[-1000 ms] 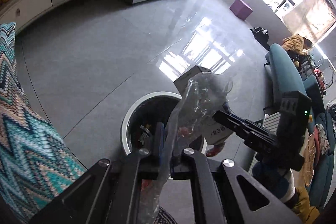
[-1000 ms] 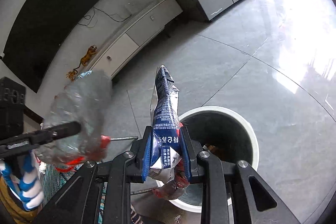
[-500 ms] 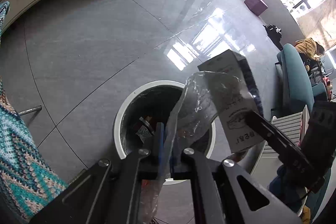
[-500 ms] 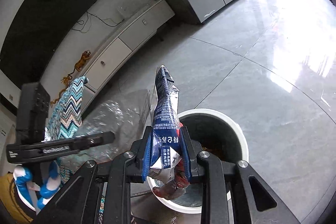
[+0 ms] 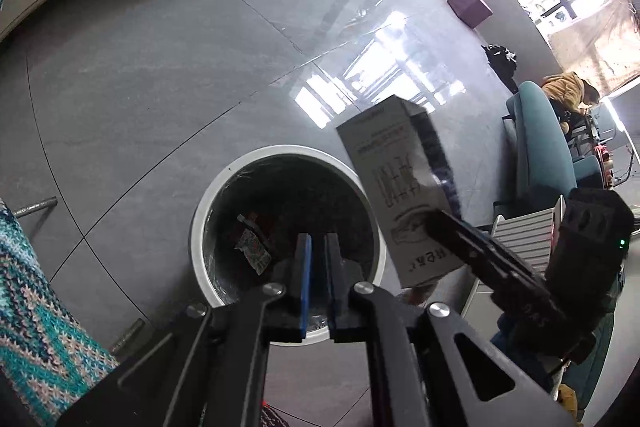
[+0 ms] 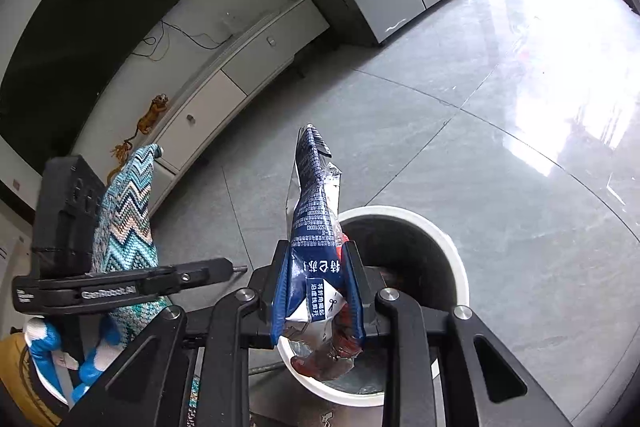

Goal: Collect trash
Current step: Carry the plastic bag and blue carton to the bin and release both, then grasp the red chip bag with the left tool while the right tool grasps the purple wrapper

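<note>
Hovering over the bin (image 5: pixel 200 223), your left gripper (image 5: pixel 317 255) is nearly closed & empty; wrappers (image 5: pixel 253 250) lie inside. Your right gripper (image 6: pixel 318 281) clamps the blue pouch (image 6: pixel 314 211) just above the rim, not yet dropped.

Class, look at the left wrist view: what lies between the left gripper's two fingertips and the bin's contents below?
Nothing. The left gripper holds nothing, its narrow gap showing only the dark inside of the white-rimmed trash bin and a crumpled wrapper off to the side.
</note>
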`<action>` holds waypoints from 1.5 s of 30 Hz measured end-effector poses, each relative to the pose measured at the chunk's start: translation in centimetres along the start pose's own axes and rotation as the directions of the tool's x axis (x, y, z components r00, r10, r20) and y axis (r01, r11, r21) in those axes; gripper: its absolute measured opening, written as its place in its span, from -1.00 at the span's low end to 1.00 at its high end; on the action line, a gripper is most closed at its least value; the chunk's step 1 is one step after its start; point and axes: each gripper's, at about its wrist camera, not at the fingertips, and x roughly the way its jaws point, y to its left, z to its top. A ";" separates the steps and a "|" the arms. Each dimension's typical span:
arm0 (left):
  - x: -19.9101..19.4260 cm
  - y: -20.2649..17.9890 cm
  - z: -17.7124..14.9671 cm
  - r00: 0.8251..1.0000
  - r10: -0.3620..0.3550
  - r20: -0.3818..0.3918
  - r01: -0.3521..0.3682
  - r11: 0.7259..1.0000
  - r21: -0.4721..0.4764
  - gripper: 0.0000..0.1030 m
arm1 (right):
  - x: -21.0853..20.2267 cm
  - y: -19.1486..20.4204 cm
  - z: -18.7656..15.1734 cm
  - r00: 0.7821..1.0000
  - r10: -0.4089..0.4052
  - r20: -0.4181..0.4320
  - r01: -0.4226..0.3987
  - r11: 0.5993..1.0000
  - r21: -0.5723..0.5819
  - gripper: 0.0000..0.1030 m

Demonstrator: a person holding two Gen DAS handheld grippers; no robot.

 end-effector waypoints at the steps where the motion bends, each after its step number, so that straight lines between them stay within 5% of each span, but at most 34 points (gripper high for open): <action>1: -0.4 -0.2 -0.1 1.000 0.002 0.008 -0.002 1.000 0.009 -0.87 | 0.2 0.0 -0.1 1.000 0.001 -0.007 -0.001 1.000 0.001 -0.54; 6: -2.6 -0.9 -0.5 0.999 0.005 0.053 -0.008 0.999 0.041 -0.87 | 1.0 0.2 -0.3 0.999 -0.021 -0.028 0.021 1.000 0.001 -0.44; 9: -4.5 -1.2 -0.9 0.996 0.010 0.089 -0.015 0.998 0.063 -0.87 | 0.9 0.5 -0.3 0.999 -0.044 -0.019 0.044 0.999 -0.001 -0.04; 22: -16.0 0.7 -5.3 0.955 0.053 0.292 -0.082 0.993 0.088 -0.86 | -2.3 7.1 0.0 0.999 -0.019 0.040 0.025 0.991 -0.128 -0.03; 30: -23.7 6.6 -11.0 0.901 0.131 0.414 -0.148 0.989 0.009 -0.82 | -3.0 15.9 -0.5 0.997 0.061 0.040 -0.047 0.958 -0.284 -0.03; 32: -25.5 8.6 -12.7 0.884 0.158 0.441 -0.164 0.986 -0.026 -0.43 | -2.9 18.1 -0.6 0.996 0.080 0.034 -0.065 0.945 -0.320 -0.03; 33: -26.3 9.5 -13.4 0.873 0.174 0.457 -0.173 0.984 -0.045 0.01 | -2.8 19.3 -0.7 0.995 0.091 0.028 -0.076 0.937 -0.340 -0.03; 34: -27.4 10.7 -14.5 0.853 0.195 0.485 -0.184 0.980 -0.071 0.20 | -2.7 20.3 -0.7 0.995 0.101 0.023 -0.086 0.930 -0.357 -0.03; 40: -31.8 16.8 -20.0 0.782 0.307 0.543 -0.251 0.952 -0.176 0.20 | -1.3 26.8 -1.9 0.987 0.155 -0.037 -0.154 0.876 -0.457 -0.03; 45: -33.8 21.6 -24.7 0.749 0.399 0.529 -0.292 0.916 -0.276 0.20 | 1.2 32.3 -3.8 0.974 0.188 -0.124 -0.225 0.814 -0.536 -0.03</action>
